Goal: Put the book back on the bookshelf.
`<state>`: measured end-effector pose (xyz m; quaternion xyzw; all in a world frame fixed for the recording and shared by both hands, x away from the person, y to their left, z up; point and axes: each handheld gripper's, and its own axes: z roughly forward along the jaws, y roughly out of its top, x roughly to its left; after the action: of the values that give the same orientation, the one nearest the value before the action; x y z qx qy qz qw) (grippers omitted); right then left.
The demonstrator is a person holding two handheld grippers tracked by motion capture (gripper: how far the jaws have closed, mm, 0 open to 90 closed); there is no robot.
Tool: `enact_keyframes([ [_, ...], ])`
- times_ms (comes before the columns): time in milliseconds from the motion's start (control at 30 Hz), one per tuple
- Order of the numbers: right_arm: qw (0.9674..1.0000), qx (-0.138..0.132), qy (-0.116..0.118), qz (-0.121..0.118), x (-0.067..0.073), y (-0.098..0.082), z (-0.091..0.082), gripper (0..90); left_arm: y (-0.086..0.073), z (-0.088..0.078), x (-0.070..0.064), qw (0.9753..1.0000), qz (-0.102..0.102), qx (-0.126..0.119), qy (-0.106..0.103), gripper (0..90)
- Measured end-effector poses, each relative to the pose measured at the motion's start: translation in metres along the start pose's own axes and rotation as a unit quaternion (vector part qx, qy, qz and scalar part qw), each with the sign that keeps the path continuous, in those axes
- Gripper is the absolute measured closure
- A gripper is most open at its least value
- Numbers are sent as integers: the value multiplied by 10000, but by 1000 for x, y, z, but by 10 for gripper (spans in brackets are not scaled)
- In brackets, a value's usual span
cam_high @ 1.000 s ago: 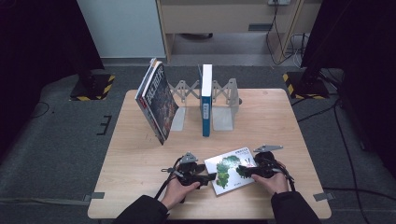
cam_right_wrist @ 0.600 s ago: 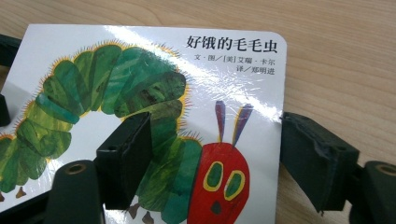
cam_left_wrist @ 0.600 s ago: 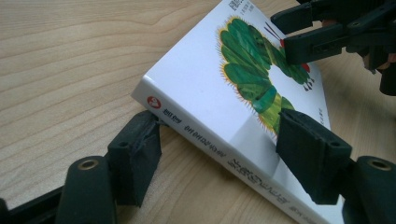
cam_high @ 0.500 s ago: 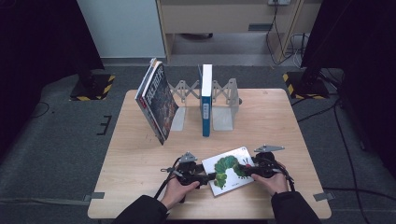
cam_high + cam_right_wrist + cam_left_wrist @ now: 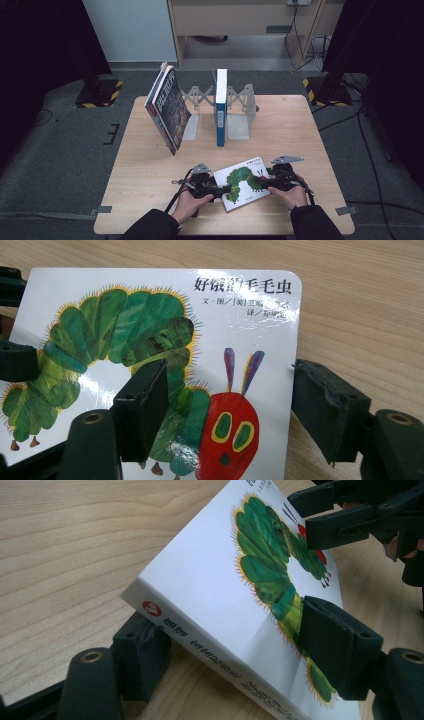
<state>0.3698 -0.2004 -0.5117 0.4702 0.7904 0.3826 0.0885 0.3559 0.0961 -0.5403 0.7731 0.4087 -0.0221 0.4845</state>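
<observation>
Lifting the caterpillar book (image 5: 244, 184) near the tabletop's (image 5: 150, 175) front edge; left gripper (image 5: 220, 190) clamped across its spine edge, right gripper's (image 5: 265, 181) jaws closing over its cover edge, not visibly pressing; shelving in the rack (image 5: 240, 107) remains.

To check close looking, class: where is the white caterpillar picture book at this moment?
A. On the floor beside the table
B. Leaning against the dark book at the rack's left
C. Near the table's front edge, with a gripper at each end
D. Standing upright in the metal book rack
C: the caterpillar book sits between the left gripper and the right gripper, well in front of the book rack.
</observation>
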Motion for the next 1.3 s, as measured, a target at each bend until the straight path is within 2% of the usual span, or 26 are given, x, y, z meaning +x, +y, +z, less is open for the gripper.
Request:
enact_keyframes([
  [133,10000,18,-9,29,-1,0,0,313,0,0,0,10000,2,0,3,280],
  [267,9997,216,-106,75,-2,-2,0,311,0,0,0,10000,9,1,2,281],
  [400,9997,229,-31,112,0,-2,0,334,0,0,0,10000,6,0,0,281],
  [500,9996,188,-1,205,-2,-2,-1,361,0,-1,1,10000,3,9,-21,284],
  [700,10000,45,-14,53,-1,-1,0,371,1,-3,1,9999,-89,66,-34,299],
  [833,9999,-138,16,70,-3,0,-3,394,2,-6,0,9999,-95,56,-55,327],
  [967,9999,-96,-18,58,-2,0,-2,393,2,-7,1,9998,-127,16,-117,360],
  [1067,9998,37,35,207,-2,-1,-1,363,3,-8,0,9999,-104,7,-117,368],
  [1200,9996,1,87,282,-4,-2,-2,357,4,-10,-1,9998,-119,-73,-165,398],
  [1300,9995,-118,116,280,-4,-1,-4,362,4,-10,-2,9993,-129,-163,-300,433],
])
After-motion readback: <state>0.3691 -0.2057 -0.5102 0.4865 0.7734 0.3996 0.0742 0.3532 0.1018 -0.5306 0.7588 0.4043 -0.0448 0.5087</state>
